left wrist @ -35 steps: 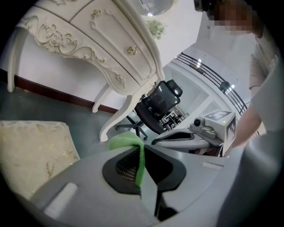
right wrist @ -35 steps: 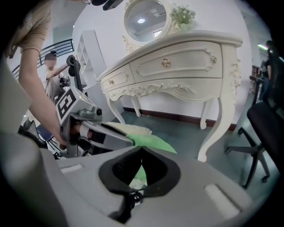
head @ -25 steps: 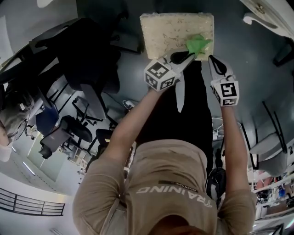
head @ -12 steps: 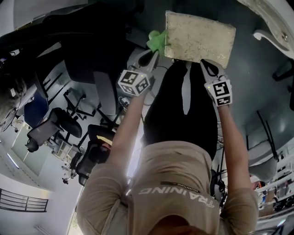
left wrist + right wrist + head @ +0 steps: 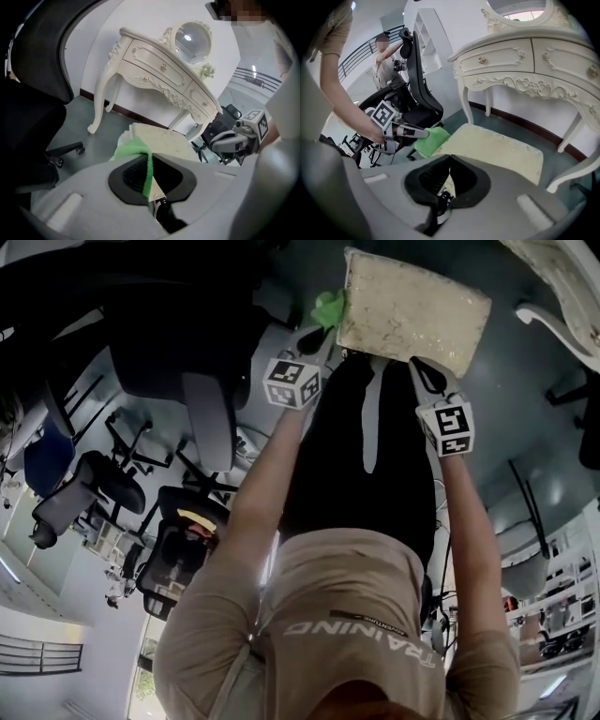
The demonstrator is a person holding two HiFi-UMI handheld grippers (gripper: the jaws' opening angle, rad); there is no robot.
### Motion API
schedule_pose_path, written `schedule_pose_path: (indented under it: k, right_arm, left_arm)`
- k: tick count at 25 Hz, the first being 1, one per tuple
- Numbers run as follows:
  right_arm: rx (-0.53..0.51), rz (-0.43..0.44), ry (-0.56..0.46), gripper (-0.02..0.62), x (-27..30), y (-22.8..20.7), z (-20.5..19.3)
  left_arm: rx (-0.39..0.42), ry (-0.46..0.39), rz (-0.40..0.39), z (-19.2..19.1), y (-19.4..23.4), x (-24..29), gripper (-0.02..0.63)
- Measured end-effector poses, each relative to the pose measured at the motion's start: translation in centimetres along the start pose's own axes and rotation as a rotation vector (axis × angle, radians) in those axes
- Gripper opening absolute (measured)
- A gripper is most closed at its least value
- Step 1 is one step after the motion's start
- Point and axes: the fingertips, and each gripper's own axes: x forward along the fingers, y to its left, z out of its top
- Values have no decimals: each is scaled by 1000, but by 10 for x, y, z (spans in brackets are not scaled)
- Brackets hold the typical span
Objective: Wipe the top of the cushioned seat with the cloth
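Note:
The cushioned seat is a cream rectangular pad below a dressing table. A bright green cloth lies against the seat's left edge, with my left gripper shut on it. In the left gripper view the cloth is pinched between the dark pads, with the seat just beyond. My right gripper hovers at the seat's near edge, jaws shut with nothing in them. The right gripper view shows the seat, the cloth at its left corner and the left gripper holding it.
A cream carved dressing table with a round mirror stands behind the seat. A black office chair is close on the left. More chairs and a person are further off.
The left gripper has carried the cloth from the seat's near right part across to its left edge. The right gripper stayed by the near edge.

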Motion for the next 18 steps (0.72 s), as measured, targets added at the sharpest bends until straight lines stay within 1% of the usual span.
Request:
schedule_pose_path:
  k: [3,7,12,14,18]
  right_arm:
    - [19,-14,-3,5,6,-3,-2]
    - [35,-9,-20,5,10,-5,-7]
    - [58,-25,-46,3,-5,-23,-13]
    - [66,-30,-46,5,-15,-32,-22]
    - [79,-49,-42,5,-37,-52,-46]
  left_arm:
    - [32,47,-27,-18,-14,22,25]
    - [69,88,-46,-40,-32,47,25]
    - [78,120,-75,-46,-61,68,25]
    - [85,141,-91,-50,-76,75,25]
    - [137,171,-136,-59,-111,89,25]
